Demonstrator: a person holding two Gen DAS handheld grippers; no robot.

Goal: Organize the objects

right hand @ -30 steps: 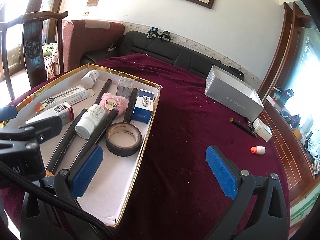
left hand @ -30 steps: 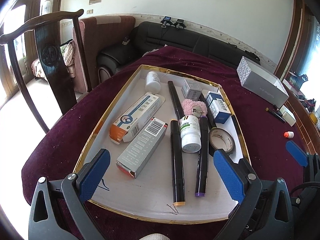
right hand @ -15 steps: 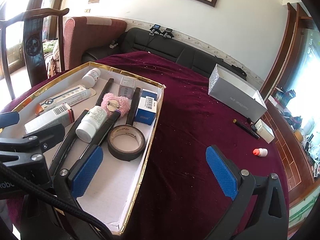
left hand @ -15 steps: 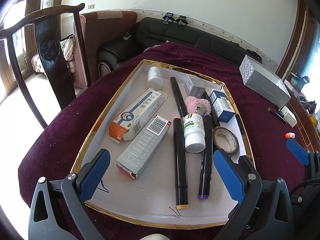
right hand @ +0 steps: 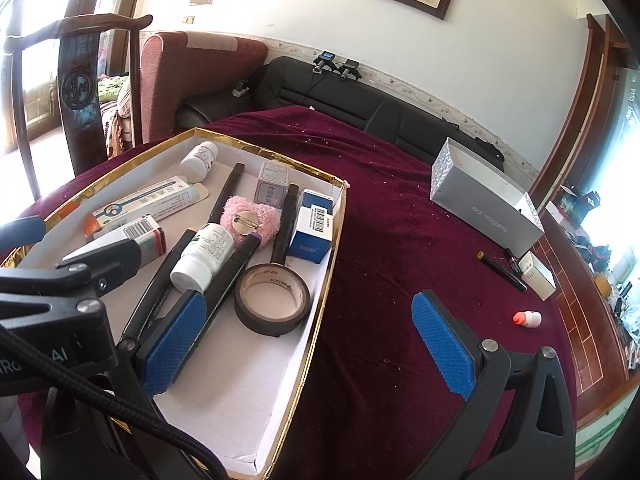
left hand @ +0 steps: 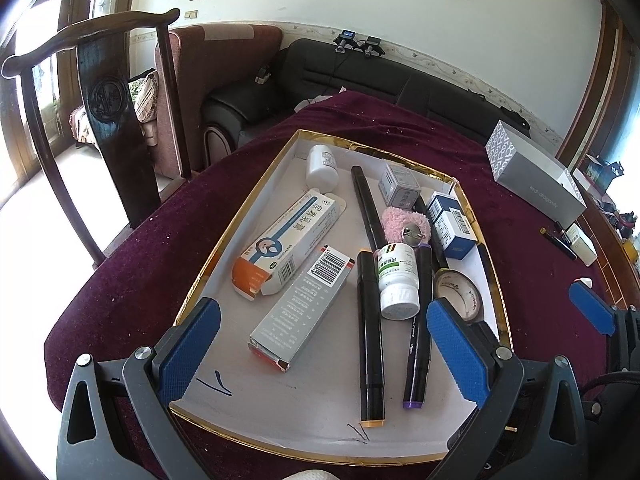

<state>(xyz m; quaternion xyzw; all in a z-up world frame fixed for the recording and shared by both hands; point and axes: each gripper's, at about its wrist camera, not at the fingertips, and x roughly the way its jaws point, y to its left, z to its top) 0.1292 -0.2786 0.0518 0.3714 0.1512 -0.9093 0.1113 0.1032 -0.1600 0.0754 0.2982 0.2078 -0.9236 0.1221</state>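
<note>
left gripper (left hand: 326, 344): jaws spread wide, holding nothing, positioned above the near end of the gold-rimmed tray (left hand: 208, 268). right gripper (right hand: 310, 344): jaws spread wide, holding nothing, straddling the tray's right rim.

the tray rests on a maroon tablecloth (right hand: 400, 240). tray contents: two long cartons, black markers, a white pill bottle (left hand: 396, 280) lying across the markers, a pink fuzzy badge (left hand: 404, 226), a blue-and-white box (left hand: 452, 226), and a tape roll (right hand: 272, 300) near the right rim.

outside the tray, well apart to the right: a grey box (right hand: 484, 204), a black pen (right hand: 502, 271), and a small red-capped bottle (right hand: 528, 318).
</note>
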